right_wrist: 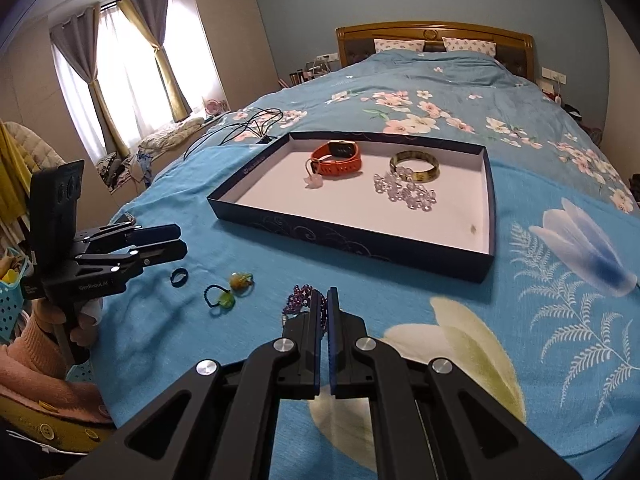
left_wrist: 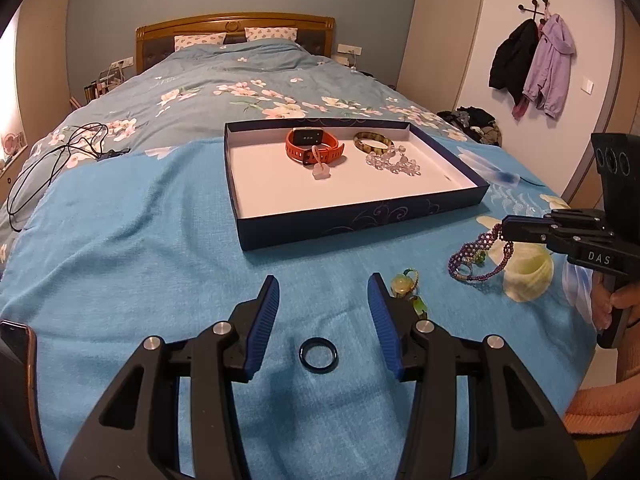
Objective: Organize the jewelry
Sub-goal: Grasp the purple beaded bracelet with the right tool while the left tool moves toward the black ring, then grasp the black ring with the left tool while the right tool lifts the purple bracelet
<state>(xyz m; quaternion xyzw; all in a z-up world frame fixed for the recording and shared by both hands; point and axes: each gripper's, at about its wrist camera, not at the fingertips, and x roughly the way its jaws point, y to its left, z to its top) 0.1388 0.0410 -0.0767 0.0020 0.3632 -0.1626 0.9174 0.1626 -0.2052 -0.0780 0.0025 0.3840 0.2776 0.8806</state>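
**My tongs and the jewelry on the bed**

My left tongs (left_wrist: pixel 323 294) are wide apart. A dark ring (left_wrist: pixel 318 359) lies flat on the blue blanket (left_wrist: pixel 140 248), right between the two blue pads. The pads do not touch it. Just past my right pad sits a green charm on a cord (left_wrist: pixel 405 285).

My right tongs (right_wrist: pixel 327 300) are pressed together on the purple bead bracelet (right_wrist: pixel 301 300). One end of the beads is pinched between the pads. The rest hangs down and rests on the blanket, beside a pale flower in the print.

The dark blue tray (left_wrist: pixel 360 220) with a white inside sits on the bed, farther out than both tongs. In it lie an orange watch (left_wrist: pixel 314 145), a small pale charm (left_wrist: pixel 320 172) just in front of the watch, a brown and yellow bangle (left_wrist: pixel 373 142), and a string of clear beads (left_wrist: pixel 394 163) touching the bangle.
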